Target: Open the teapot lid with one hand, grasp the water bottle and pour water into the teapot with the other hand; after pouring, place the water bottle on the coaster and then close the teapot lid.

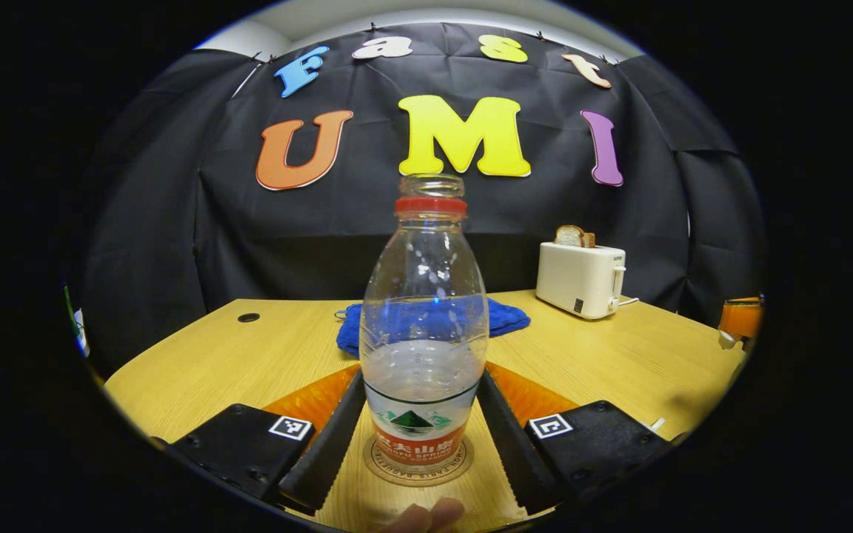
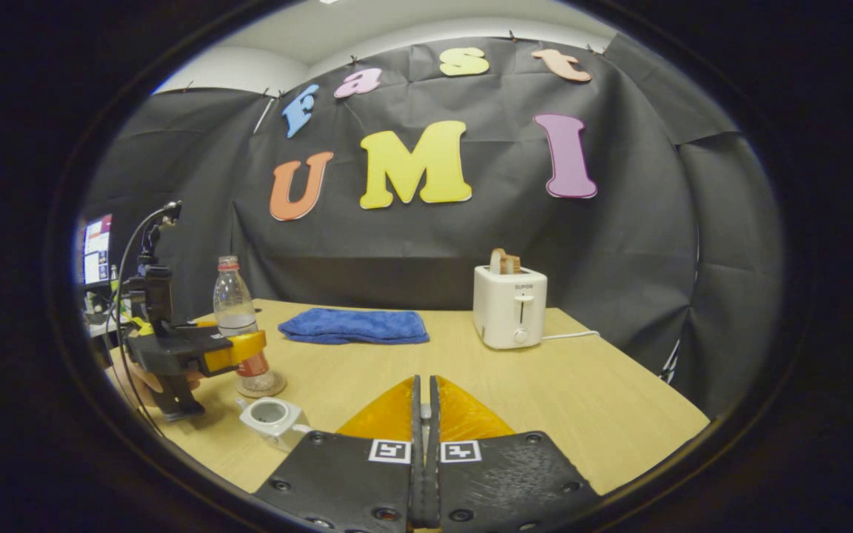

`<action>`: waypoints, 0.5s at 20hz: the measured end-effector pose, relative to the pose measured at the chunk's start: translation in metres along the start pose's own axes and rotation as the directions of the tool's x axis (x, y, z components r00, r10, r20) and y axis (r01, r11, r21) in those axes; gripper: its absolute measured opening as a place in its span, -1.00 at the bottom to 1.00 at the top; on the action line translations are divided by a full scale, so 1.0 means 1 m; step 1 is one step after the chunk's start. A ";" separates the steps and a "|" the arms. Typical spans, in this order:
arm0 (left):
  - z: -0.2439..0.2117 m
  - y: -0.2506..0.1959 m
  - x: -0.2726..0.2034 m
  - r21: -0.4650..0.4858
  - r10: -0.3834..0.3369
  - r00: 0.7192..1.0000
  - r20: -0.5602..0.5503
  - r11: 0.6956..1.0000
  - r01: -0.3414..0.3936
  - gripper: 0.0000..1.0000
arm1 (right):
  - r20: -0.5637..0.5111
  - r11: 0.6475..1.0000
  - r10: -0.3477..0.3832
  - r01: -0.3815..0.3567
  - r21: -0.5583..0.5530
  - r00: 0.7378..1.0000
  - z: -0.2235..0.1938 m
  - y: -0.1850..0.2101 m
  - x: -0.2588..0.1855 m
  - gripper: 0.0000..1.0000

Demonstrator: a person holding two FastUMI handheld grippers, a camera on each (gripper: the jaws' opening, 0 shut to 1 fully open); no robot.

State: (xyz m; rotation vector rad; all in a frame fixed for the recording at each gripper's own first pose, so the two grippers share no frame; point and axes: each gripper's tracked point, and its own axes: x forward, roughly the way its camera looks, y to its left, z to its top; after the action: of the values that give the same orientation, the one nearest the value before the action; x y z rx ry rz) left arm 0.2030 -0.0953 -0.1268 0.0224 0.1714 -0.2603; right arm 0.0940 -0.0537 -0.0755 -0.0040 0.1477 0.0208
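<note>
The water bottle point(image 1: 424, 326) stands upright right between the two fingers of the left gripper point(image 1: 423, 437); its bottom sits on the round coaster point(image 1: 419, 465); the fingers lie along both sides of the bottle at its label, and the jaws are spread about as wide as the bottle; I cannot tell if both fingers press on it or just stand beside it; the bottle has no cap, a red ring at its neck, and some water low down; a fingertip point(image 1: 426, 516) shows at the near edge, just in front of the coaster.

In the right gripper view the right gripper point(image 2: 424, 444) has its jaws pressed together with nothing seen between them; the white teapot point(image 2: 272, 420) sits just to the left of these jaws, close by, and its top is open; the bottle point(image 2: 236, 318) and coaster point(image 2: 267, 386) are a bit past the teapot, with the left gripper point(image 2: 230, 352) around the bottle.

Past the jaws the wooden table point(image 2: 582, 400) has bare room ahead and to the right; a blue cloth point(image 2: 355, 326) lies far ahead near the back edge; a white toaster point(image 2: 509, 306) with bread in it stands to the right of the cloth, near the back edge too.
</note>
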 end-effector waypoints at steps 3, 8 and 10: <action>-0.001 -0.006 -0.004 0.004 -0.023 1.000 0.004 1.000 0.023 0.86 | -0.001 1.000 0.000 0.000 -0.002 1.000 0.000 0.001 0.000 -1.00; 0.001 -0.003 -0.012 0.008 -0.012 1.000 0.024 1.000 0.012 0.87 | 0.005 1.000 -0.001 0.001 -0.003 1.000 0.002 -0.001 -0.002 -1.00; -0.002 -0.001 -0.014 0.019 -0.006 1.000 0.015 1.000 0.006 0.87 | 0.003 1.000 -0.002 0.002 -0.003 1.000 0.002 0.000 -0.002 -1.00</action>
State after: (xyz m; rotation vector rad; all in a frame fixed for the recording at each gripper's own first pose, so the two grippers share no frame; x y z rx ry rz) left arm 0.1894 -0.0928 -0.1266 0.0382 0.1537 -0.2682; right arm 0.0926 -0.0541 -0.0736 -0.0071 0.1445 0.0194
